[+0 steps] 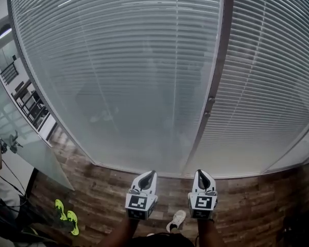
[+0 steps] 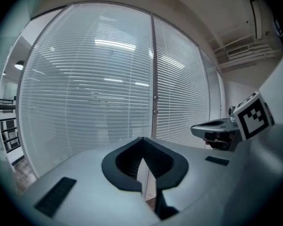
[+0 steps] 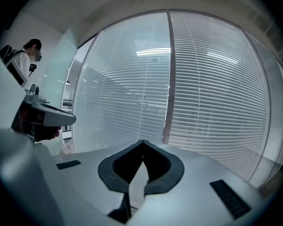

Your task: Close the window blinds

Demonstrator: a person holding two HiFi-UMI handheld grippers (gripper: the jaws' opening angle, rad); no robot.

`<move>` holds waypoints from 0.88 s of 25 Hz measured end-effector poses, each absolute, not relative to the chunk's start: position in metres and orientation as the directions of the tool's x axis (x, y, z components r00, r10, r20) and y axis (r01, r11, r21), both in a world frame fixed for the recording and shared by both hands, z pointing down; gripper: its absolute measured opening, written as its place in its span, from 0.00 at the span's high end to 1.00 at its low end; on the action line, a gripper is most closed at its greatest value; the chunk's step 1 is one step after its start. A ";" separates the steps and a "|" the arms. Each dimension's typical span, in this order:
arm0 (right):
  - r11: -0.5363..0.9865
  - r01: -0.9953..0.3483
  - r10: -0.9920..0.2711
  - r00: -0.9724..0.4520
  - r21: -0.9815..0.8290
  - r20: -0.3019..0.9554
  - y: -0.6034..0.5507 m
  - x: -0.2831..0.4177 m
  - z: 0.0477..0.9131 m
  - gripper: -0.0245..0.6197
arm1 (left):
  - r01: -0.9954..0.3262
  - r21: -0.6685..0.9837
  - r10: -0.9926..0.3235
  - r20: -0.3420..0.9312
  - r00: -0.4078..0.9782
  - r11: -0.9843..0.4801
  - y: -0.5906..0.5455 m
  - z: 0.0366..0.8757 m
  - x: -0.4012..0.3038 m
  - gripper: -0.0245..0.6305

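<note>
Two panels of thin, pale horizontal slats fill the window wall: the left blind (image 1: 123,76) and the right blind (image 1: 268,96). A slim grey metal post (image 1: 212,104) stands upright between them. The slats are flat, narrow and evenly spaced, and ceiling lights reflect off them as bright streaks. Dim shapes show hazily through the left blind. Below lies a floor (image 1: 103,189) of brown wood-look planks with a rough grain. A pair of neon yellow shoes (image 1: 67,216) lies on it at the left, near a frosted glass partition (image 1: 26,148).

Both claws are held low in front of the blinds, well apart from them and side by side. The left claw (image 1: 152,173) has a smooth white shell with dark ribbed pads. Its jaws are closed, tips meeting, with nothing between them. The right claw (image 1: 201,172) matches it, its jaws also fully together and empty. Each touches nothing. Past the left claw, a person (image 3: 30,51) stands by the partition.
</note>
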State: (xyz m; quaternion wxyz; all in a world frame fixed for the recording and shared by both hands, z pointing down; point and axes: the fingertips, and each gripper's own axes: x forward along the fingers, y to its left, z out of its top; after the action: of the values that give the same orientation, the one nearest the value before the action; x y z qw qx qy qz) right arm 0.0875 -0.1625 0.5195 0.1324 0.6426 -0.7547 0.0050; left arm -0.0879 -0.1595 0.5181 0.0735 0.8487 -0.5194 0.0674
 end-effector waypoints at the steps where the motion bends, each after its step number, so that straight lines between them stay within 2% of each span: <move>1: 0.180 -0.970 -0.968 -0.145 0.163 0.207 -0.155 0.083 0.524 0.96 | -0.890 0.057 -0.870 0.190 0.455 -0.453 -0.152 0.520 -0.092 0.96; 5: 0.187 -0.967 -0.964 -0.147 0.173 0.220 -0.127 0.066 0.531 0.96 | -0.898 0.095 -0.870 0.225 0.439 -0.429 -0.128 0.528 -0.111 0.96; 13: 0.221 -0.952 -0.949 -0.160 0.210 0.272 -0.060 0.041 0.553 0.96 | -0.873 0.108 -0.854 0.179 0.488 -0.476 -0.071 0.532 -0.120 0.96; 22: 0.213 -0.963 -0.946 -0.161 0.163 0.281 -0.010 0.029 0.563 0.96 | -0.848 0.091 -0.830 0.176 0.529 -0.522 -0.025 0.528 -0.116 0.96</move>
State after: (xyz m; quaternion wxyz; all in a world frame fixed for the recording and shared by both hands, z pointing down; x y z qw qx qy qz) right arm 0.0291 -0.0103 0.5628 0.1628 0.6268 -0.7615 0.0267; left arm -0.1165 -0.0250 0.5277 0.0828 0.8705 -0.4821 0.0555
